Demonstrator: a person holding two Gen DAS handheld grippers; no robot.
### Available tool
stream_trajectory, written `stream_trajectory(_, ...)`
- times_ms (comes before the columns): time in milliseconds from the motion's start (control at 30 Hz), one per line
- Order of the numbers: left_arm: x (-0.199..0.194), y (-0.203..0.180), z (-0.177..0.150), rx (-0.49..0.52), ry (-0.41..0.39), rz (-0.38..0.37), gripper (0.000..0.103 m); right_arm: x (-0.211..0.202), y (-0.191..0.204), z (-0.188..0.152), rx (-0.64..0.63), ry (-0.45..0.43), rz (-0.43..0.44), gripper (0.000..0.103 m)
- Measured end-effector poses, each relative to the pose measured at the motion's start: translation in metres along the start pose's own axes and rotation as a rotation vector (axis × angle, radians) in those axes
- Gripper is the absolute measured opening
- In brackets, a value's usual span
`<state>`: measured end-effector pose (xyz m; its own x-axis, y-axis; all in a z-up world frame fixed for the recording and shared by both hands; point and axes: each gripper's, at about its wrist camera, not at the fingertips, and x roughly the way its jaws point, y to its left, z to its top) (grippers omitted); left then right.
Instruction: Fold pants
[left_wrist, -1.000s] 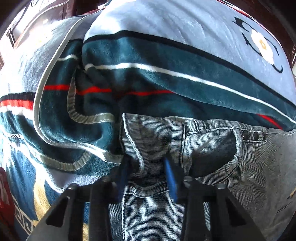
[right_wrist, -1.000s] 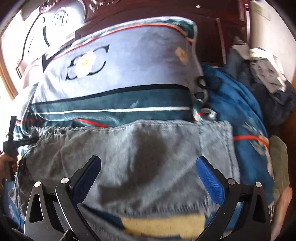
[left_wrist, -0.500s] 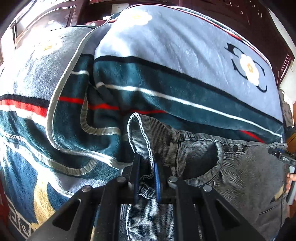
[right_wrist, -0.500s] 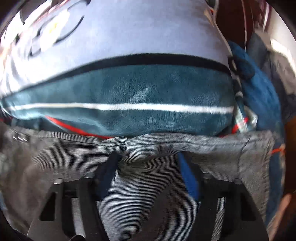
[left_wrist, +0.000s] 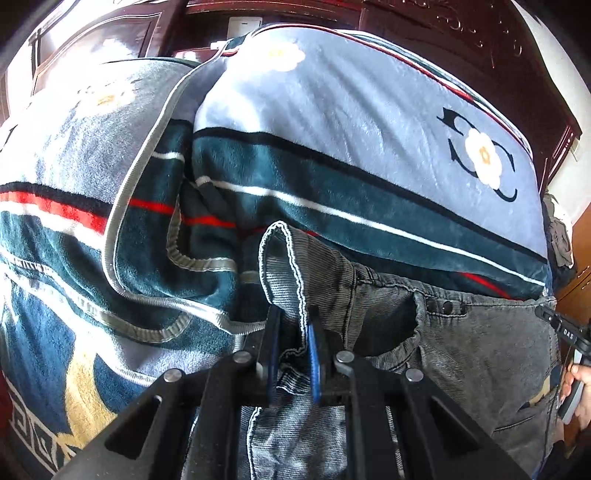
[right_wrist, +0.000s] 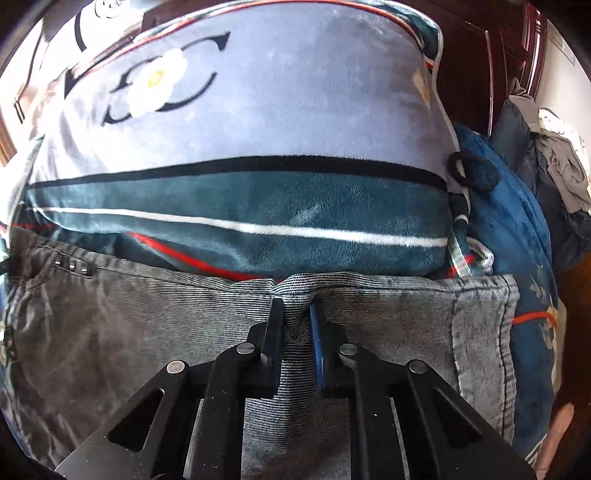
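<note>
Grey denim pants (left_wrist: 461, 347) lie flat on a striped blanket. My left gripper (left_wrist: 293, 325) is shut on the waistband corner by the fly, and a flap of denim (left_wrist: 284, 266) stands up above its fingers. My right gripper (right_wrist: 295, 310) is shut on a pinched fold at the far edge of the pants (right_wrist: 147, 332). The pocket opening (left_wrist: 399, 325) with rivets gapes just right of the left gripper. The right gripper's handle (left_wrist: 569, 336) and a hand show at the right edge of the left wrist view.
The blue, teal and red striped blanket (left_wrist: 332, 147) (right_wrist: 258, 110) with flower logos is heaped up behind the pants. A dark blue blanket (right_wrist: 509, 229) and a clothes pile (right_wrist: 561, 155) lie to the right. A dark wooden headboard (left_wrist: 443, 33) stands at the back.
Both grippers have gone from open to shut on the pants. The left has pulled the waistband corner up; the right moved forward to the far edge and pinched a fold.
</note>
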<state>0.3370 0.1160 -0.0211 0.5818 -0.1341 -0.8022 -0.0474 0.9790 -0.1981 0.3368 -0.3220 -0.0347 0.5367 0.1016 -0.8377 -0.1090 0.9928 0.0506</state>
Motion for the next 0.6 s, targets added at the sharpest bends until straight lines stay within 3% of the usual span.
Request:
stream_trajectory(200,-0.008,0.007,-0.009,-0.015,-0.019,-0.030,0.012,-0.035,-0.006,-0.024,0.032,-0.059,0.069,0.012)
stream_trajectory(600,-0.030,-0.008,-0.025,0.040,-0.030,-0.056,0.009,-0.043,-0.001,-0.025,0.046,-0.087,0.089,0.012)
